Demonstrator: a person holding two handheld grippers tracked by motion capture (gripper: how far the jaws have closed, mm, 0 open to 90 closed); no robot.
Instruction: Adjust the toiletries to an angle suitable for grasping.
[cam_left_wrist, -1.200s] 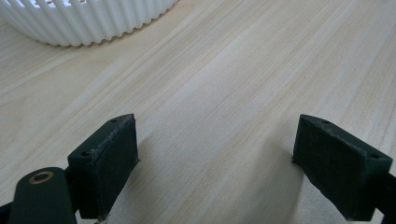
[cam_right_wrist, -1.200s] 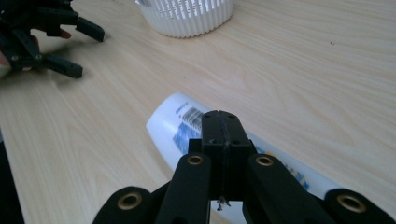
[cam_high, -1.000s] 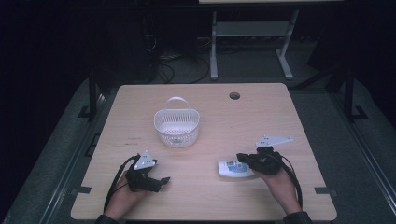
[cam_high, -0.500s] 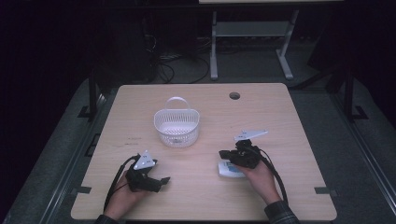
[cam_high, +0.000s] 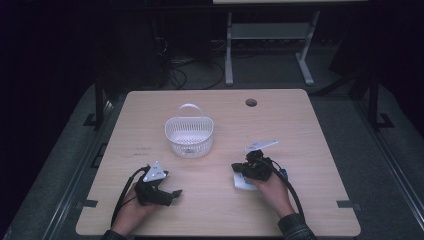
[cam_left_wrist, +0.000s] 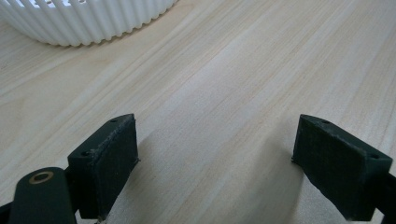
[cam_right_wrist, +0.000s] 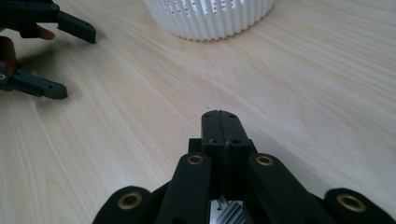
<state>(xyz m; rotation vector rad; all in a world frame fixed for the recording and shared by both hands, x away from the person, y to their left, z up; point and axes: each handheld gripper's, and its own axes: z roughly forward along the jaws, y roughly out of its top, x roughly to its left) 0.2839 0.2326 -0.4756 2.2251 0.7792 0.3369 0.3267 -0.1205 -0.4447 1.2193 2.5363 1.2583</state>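
High view is showing the right gripper (cam_high: 240, 170) hovering right over a white-and-blue packet (cam_high: 246, 183) lying on the table (cam_high: 300, 130) at its front right, well apart from the white basket (cam_high: 189, 136) standing mid-table. Right gripper view is showing its jaws pressed together with nothing between them, tips pointing toward the basket (cam_right_wrist: 210, 16). Left gripper (cam_left_wrist: 219, 163) is resting low at the front left, jaws standing wide apart over bare wood, the basket (cam_left_wrist: 84, 21) lying just ahead.
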